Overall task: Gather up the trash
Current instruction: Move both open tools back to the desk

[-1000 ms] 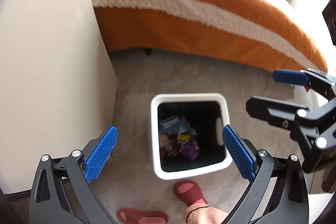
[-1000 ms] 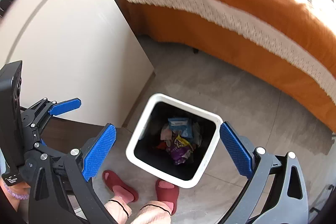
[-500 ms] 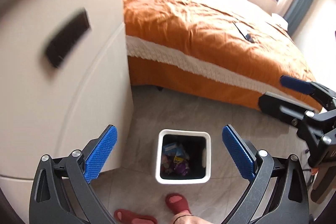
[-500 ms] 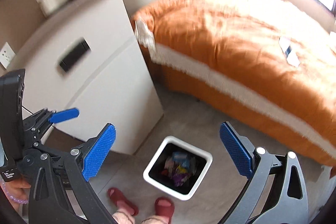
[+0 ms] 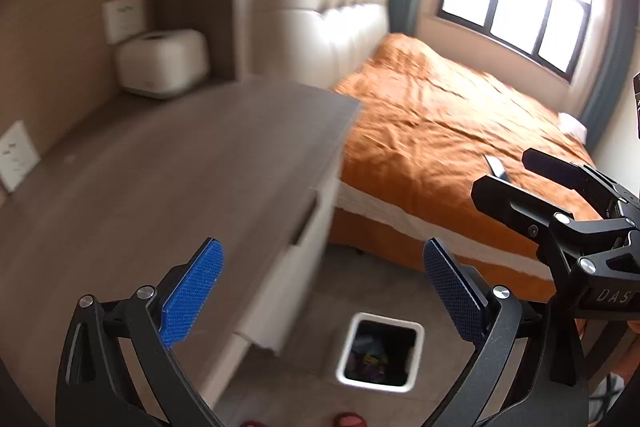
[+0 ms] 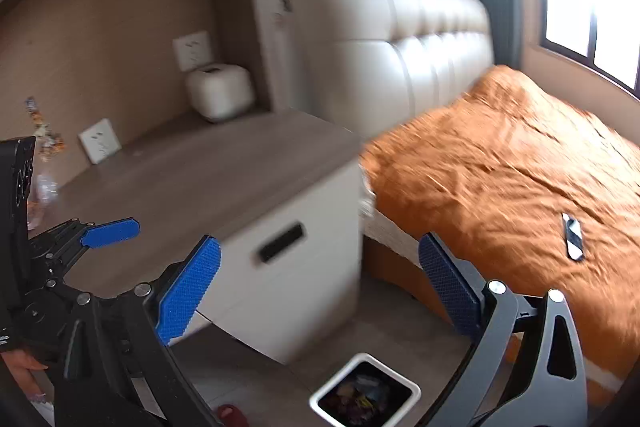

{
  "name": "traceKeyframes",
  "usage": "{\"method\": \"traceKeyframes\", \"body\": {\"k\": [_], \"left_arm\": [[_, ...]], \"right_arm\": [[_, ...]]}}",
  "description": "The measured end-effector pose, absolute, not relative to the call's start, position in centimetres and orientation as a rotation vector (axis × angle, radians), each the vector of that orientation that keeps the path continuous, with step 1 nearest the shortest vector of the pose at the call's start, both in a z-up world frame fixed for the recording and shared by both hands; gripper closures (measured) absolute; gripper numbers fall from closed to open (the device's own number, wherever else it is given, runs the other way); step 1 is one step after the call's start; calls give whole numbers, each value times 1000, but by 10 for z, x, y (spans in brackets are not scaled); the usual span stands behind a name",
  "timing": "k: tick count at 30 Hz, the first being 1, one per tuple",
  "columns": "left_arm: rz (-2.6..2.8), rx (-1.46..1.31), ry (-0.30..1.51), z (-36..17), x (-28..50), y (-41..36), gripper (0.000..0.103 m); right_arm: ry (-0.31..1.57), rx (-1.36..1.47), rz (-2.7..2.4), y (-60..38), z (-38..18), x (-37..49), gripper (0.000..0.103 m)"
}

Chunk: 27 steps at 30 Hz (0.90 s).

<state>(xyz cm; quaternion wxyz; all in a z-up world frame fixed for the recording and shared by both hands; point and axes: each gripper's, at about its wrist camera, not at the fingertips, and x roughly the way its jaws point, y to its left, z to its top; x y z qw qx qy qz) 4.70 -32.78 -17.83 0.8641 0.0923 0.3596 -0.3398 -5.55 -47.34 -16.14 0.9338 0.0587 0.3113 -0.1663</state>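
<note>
Now, as seen:
Trash (image 5: 370, 361): colourful wrappers, blurred, lying inside bin, low on floor.
Bin (image 5: 416, 331): white square rim, dark inside, beside nightstand (image 6: 240, 163), near bed (image 6: 500, 163).
Left gripper (image 5: 320, 291): spread wide, holding nothing.
Right gripper (image 6: 316, 287): spread wide, holding nothing.

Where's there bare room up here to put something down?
The nightstand top is mostly bare between the white box at the back and its front edge. Wrappers crowd its far left end. The bed is open apart from a phone.
</note>
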Motion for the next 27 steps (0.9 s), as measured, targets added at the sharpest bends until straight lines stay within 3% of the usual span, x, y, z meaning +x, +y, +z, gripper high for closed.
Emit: {"method": "traceKeyframes", "body": {"k": [13, 27], "left_arm": [[-294, 75, 645, -108, 64, -154, 5], [21, -45, 617, -97, 72, 9, 5]], "right_arm": [[518, -18, 48, -340, -109, 41, 4], [520, -96, 356, -197, -110, 121, 4]]}}
